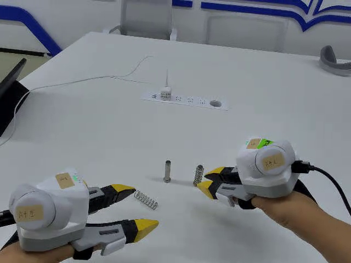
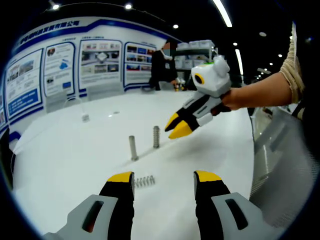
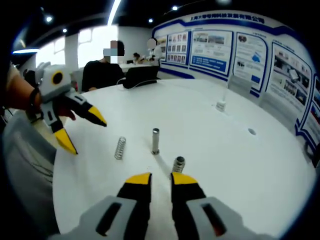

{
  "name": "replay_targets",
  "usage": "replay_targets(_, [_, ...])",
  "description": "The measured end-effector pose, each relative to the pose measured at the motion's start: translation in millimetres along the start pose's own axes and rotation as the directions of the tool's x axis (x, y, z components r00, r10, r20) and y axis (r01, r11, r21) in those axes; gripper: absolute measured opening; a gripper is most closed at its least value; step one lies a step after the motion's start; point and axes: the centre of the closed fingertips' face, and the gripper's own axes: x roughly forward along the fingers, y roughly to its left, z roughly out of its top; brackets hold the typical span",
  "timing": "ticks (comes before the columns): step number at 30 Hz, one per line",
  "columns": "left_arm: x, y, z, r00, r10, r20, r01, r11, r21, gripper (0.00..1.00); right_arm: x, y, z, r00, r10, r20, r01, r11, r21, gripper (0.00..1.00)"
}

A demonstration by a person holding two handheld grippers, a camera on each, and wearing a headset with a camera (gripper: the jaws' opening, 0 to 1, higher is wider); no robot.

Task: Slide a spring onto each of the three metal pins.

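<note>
A loose spring [image 1: 146, 199] [image 2: 144, 181] [image 3: 119, 148] lies flat on the white table [image 1: 82, 126]. My left gripper [image 1: 134, 207] [image 2: 164, 181] [image 3: 85, 134] is open, its yellow tips on either side of that spring's near end, not touching it. A bare metal pin [image 1: 167, 171] [image 2: 133, 148] [image 3: 156, 141] stands upright mid-table. To its right a second pin with a spring around it [image 1: 198, 175] [image 2: 156, 136] [image 3: 178, 163] stands upright. My right gripper [image 1: 209, 181] [image 3: 161, 179] [image 2: 176, 126] sits just right of this pin, jaws narrowly open, holding nothing.
A white power strip with a plug [image 1: 184, 100] and a thin cable [image 1: 82, 82] lie farther back. A dark screen [image 1: 8, 93] stands at the left edge and a grey curved object [image 1: 333, 60] at the far right. People sit beyond the table [image 3: 102, 70].
</note>
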Motion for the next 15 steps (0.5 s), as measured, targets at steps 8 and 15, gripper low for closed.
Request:
replay_targets(8, [-1.3,0.6,0.4,1.0,0.0,0.001,0.0,1.0,0.004,0.49,7.1,20.4,6.7,0.9991,0.042,0.008,-0.042,0.999,-0.019,0.17])
replay_targets(15, [-3.5,1.2,-1.6,1.0,0.004,-0.001,-0.004,1.0,0.004,0.49,17.1,37.6,11.5,0.9963,0.086,0.01,-0.085,0.996,-0.033,0.17])
